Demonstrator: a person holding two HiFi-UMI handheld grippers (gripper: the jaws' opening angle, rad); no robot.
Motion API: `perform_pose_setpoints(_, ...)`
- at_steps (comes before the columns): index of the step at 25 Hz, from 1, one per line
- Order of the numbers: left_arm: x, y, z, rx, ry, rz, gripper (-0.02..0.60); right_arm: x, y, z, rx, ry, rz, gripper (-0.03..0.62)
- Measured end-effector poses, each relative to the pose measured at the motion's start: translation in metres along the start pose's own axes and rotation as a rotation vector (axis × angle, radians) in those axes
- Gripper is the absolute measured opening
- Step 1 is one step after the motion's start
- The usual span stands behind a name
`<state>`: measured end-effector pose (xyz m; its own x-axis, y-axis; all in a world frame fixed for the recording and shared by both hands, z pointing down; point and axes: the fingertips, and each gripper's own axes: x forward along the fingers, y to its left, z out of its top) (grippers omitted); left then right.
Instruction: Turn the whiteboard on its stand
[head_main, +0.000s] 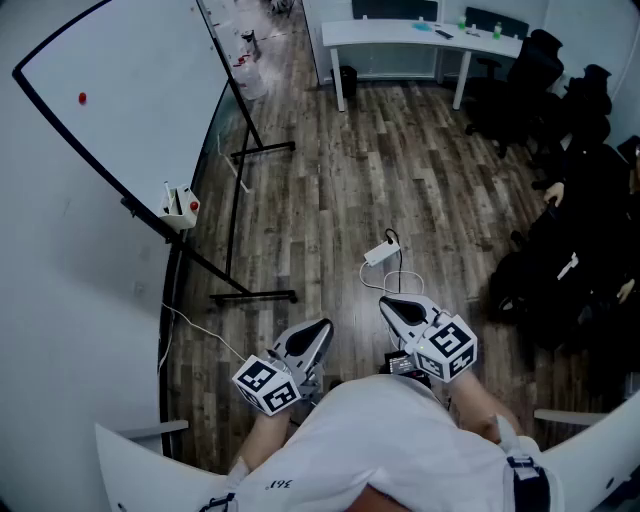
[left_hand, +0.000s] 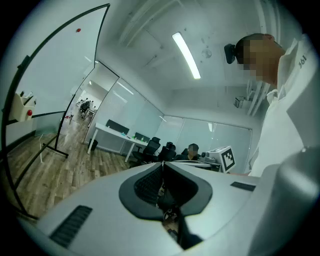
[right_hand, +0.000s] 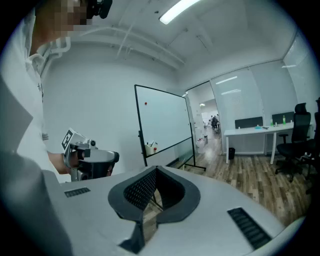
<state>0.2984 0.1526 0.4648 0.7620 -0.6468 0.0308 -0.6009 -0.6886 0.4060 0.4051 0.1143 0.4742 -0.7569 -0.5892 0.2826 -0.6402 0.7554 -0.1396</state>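
Note:
The whiteboard (head_main: 120, 90) has a black frame and stands tilted on its black stand (head_main: 252, 296) at the upper left of the head view. A red magnet (head_main: 82, 98) sticks to it, and a small tray (head_main: 180, 205) hangs at its lower corner. It also shows in the left gripper view, whiteboard (left_hand: 55, 65), and in the right gripper view, whiteboard (right_hand: 162, 117). My left gripper (head_main: 322, 328) and right gripper (head_main: 388, 303) are close to my body, well short of the board. Both are shut with nothing between their jaws: left gripper (left_hand: 162, 166), right gripper (right_hand: 156, 170).
A white power adapter (head_main: 381, 252) with a cable lies on the wooden floor ahead of the grippers. A white desk (head_main: 420, 35) stands at the back with black office chairs (head_main: 520, 80) beside it. Dark seated figures (head_main: 580, 260) fill the right side. A thin white cable (head_main: 200, 330) runs near the stand's foot.

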Motion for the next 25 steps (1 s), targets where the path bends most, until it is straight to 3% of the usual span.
perform_pose_setpoints(25,-0.0081,0.0062,0.0006,-0.013,-0.008,0.028,0.018,0.0005,0.0024,-0.0018,0.017,-0.009,-0.009,0.028)
